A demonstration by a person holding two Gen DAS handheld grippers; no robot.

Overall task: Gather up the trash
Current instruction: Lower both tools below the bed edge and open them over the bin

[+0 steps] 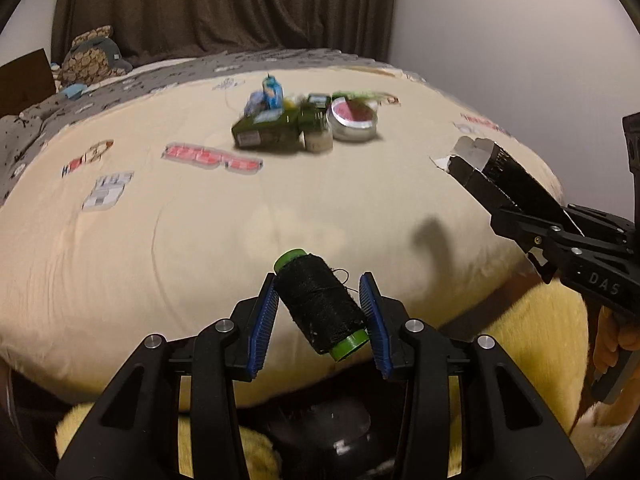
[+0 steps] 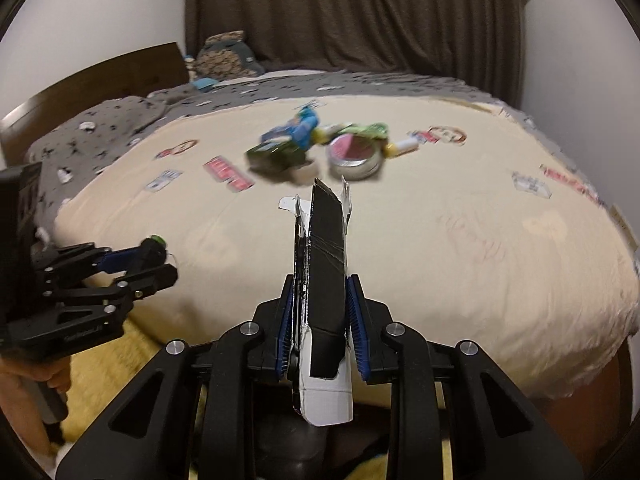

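Note:
My left gripper (image 1: pixel 320 280) is shut on a black thread spool (image 1: pixel 320 304) with green ends, held slanted between the blue pads over the bed's near edge. My right gripper (image 2: pixel 321 280) is shut on a flattened black and white carton (image 2: pixel 324 264) that sticks out forward. In the left wrist view the right gripper (image 1: pixel 516 216) and its carton (image 1: pixel 500 176) hang at the right. The left gripper (image 2: pixel 164 258) with the spool (image 2: pixel 154 246) shows at the left of the right wrist view. A blurred trash pile lies mid-bed: green box (image 1: pixel 266 128), blue wrapper (image 1: pixel 272 92), round tin (image 1: pixel 352 120).
A cream printed quilt (image 1: pixel 200 240) covers the bed. Grey pillows and a patterned cushion (image 2: pixel 224 56) lie by the wooden headboard (image 2: pixel 100 76). A dark curtain (image 2: pixel 352 12) hangs behind. A yellow fluffy rug (image 1: pixel 528 340) lies below the bed's edge. A hand (image 1: pixel 616 340) holds the right handle.

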